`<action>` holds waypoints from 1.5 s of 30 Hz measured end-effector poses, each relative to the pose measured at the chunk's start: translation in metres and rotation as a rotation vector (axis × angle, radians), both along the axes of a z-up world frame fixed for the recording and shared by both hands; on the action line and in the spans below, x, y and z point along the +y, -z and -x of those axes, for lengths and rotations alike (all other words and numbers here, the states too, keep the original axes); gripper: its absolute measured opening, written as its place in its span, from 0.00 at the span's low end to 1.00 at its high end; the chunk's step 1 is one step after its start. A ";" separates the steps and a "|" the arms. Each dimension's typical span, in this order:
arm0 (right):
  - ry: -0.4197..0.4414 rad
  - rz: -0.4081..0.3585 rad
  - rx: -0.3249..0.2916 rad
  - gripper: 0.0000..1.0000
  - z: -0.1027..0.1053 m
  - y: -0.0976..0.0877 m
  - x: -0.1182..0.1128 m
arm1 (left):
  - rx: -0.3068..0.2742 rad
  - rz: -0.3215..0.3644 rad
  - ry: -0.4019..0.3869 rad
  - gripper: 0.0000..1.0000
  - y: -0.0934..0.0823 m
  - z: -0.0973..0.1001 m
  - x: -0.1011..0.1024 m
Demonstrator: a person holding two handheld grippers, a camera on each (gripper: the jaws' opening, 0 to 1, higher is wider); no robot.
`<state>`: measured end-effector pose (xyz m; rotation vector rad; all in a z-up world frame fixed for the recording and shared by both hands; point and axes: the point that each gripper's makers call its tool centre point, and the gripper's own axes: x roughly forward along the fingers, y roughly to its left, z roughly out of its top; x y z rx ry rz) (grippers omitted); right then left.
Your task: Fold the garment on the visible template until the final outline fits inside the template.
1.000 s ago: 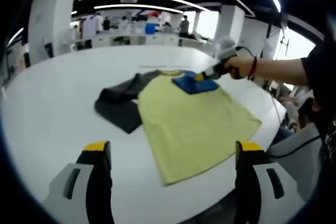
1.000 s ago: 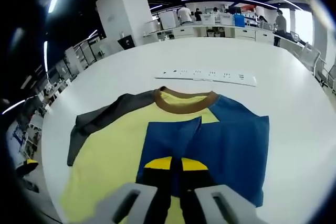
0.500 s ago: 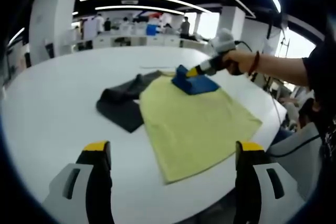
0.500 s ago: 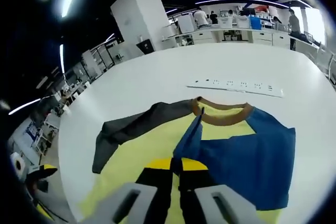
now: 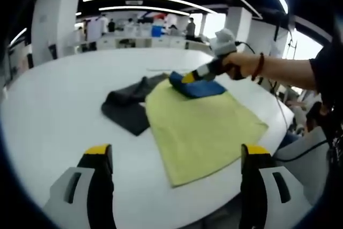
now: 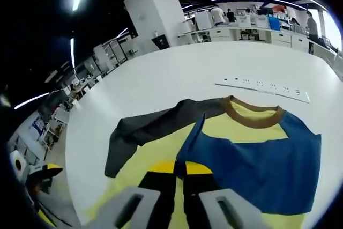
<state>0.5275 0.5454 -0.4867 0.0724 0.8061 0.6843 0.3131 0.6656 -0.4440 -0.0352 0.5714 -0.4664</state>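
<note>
While shut, right gripper (image 6: 179, 174) pinches blue sleeve (image 6: 252, 167) (lifted).

garment (image 5: 198, 127): on table (image 5: 53, 111)
folded sleeve (image 6: 257, 170): atop garment
power strip (image 6: 262, 86): on table behind garment

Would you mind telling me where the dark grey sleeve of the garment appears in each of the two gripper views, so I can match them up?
Left gripper view: the dark grey sleeve lies left of centre, spread on the white table, left of the yellow body.
Right gripper view: the sleeve runs left of centre, from near the brown collar down to the left.
Shared landmark: the folded blue sleeve, pinched by the right gripper.
</note>
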 end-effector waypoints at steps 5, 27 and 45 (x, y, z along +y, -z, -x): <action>-0.014 0.014 0.019 0.00 0.005 0.009 0.007 | 0.008 0.002 -0.018 0.96 0.003 0.002 0.005; -0.085 0.068 0.040 0.01 0.019 0.031 0.021 | 0.018 0.011 -0.014 0.96 0.005 0.003 0.005; 0.068 0.183 -0.058 0.44 0.000 0.011 -0.050 | 0.007 0.001 -0.029 0.99 0.001 0.001 0.003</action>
